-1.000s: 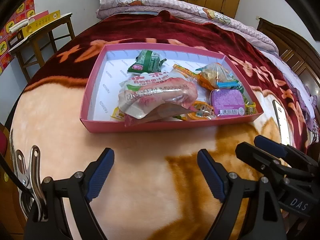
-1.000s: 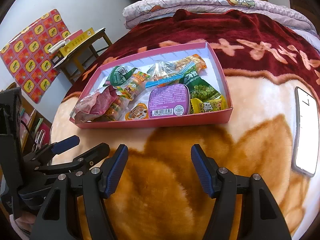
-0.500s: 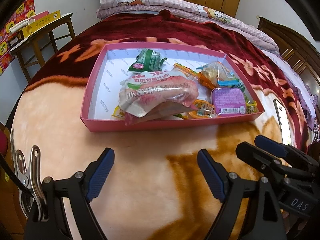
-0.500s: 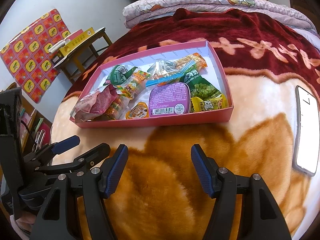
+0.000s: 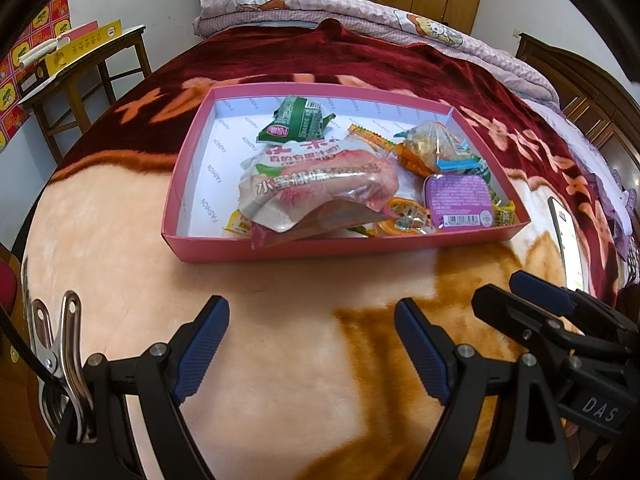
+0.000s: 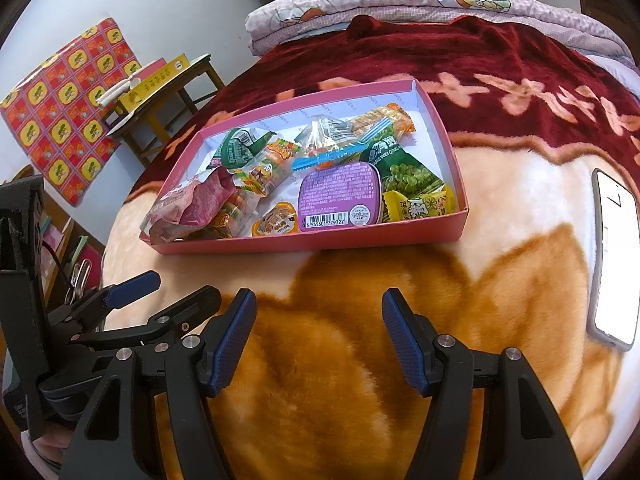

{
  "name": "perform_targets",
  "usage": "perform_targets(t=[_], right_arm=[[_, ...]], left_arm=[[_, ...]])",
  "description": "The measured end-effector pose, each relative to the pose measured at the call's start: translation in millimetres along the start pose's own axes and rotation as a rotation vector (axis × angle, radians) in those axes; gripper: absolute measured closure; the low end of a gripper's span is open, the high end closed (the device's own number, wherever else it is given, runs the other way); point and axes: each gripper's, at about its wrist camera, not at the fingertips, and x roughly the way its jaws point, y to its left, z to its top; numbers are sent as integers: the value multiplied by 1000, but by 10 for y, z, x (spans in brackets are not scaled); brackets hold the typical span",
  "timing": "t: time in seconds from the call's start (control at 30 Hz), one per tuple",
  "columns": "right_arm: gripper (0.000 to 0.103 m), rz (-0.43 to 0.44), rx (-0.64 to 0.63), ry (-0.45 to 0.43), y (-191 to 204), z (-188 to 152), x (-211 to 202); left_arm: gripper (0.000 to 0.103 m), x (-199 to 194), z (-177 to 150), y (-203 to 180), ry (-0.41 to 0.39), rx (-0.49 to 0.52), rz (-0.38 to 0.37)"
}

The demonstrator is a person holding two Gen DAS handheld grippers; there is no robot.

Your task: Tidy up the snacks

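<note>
both sets of jaws stand wide apart with nothing between them: the left gripper [image 5: 312, 344] and the right gripper [image 6: 318, 338] hover side by side over the blanket [image 5: 280, 360], near of the pink box [image 5: 176, 184]. the snacks are all inside that box, crowded toward its right and near wall, probably dropped in one by one. a big pink bag [image 5: 320, 188] lies on top at the left of the heap; a purple tin [image 6: 340, 196] sits flat against the near wall. a phone [image 6: 614, 256] lies to the right, well apart from the box.
</note>
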Motion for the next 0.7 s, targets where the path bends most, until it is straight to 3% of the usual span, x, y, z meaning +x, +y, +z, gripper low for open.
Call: perform_targets(t=[0.7], right_arm=[[36, 1, -1, 2, 23, -45, -3]], left_arm=[[15, 10, -38, 44, 5, -3, 1]])
